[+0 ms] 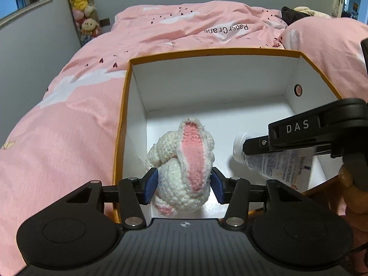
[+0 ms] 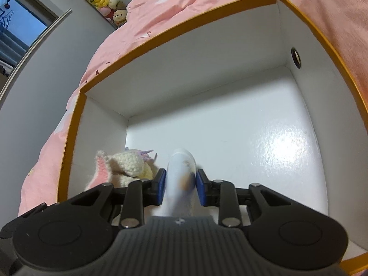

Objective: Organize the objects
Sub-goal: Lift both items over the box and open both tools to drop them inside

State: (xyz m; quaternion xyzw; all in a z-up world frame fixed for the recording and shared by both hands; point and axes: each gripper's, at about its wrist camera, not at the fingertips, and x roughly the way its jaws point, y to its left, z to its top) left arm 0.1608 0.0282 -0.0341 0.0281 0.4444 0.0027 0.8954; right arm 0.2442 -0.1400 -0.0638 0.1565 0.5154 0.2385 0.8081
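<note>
I had the left gripper (image 1: 184,181) around the crochet bunny (image 1: 184,170) low centre inside the box (image 1: 122,115), its pads barely touching; the right gripper (image 2: 180,189) pinched the tube (image 2: 180,179). Either could have snagged and tipped out on withdrawal

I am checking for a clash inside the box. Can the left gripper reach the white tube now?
Probably not. The right gripper is closed on the white tube, covering much of its body, and the left gripper already has the crochet bunny between its pads.
</note>
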